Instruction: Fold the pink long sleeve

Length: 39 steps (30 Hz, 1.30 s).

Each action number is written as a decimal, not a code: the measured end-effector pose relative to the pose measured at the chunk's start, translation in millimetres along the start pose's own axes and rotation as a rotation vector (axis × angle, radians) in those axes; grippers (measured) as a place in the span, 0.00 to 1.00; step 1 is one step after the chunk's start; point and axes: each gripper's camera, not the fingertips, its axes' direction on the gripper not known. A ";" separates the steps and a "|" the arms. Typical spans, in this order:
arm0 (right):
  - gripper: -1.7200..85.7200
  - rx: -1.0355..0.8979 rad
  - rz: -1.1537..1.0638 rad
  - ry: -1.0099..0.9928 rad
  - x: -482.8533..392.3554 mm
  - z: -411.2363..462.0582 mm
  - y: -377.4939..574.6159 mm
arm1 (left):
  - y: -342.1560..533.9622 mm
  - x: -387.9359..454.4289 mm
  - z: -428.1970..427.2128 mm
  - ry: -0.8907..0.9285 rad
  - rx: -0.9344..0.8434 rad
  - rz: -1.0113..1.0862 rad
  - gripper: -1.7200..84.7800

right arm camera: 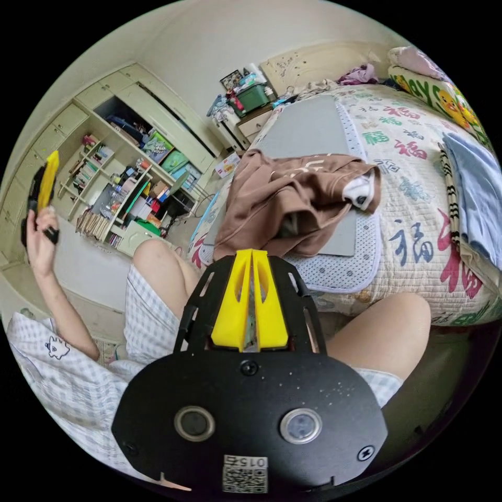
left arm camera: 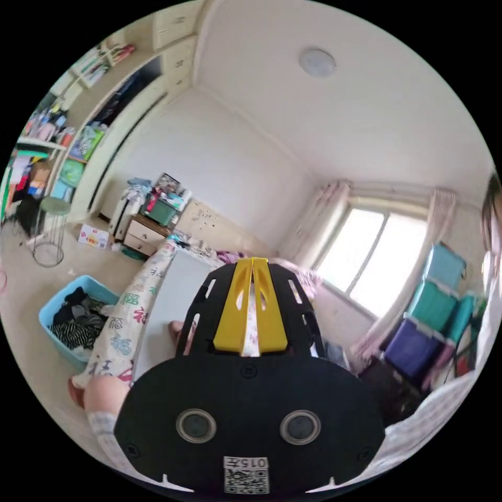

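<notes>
I am holding both grippers idle, left gripper (left arm camera: 252, 261) and right gripper (right arm camera: 252, 253) with jaws closed on nothing, folding not begun; a crumpled brown garment (right arm camera: 293, 201) is lying centre frame, no pink one recognisable.

Daylight pours through the window (left arm camera: 374, 259), which is washed out white with glare. The ceiling (left arm camera: 366, 120) is bright and even. Both views bend strongly toward their round black edges, where details smear slightly.
</notes>
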 end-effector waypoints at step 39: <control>0.01 0.245 0.264 -0.447 -171.7 -170.6 -140.8 | 144.0 0.1 274.9 0.024 -0.722 -0.227 0.01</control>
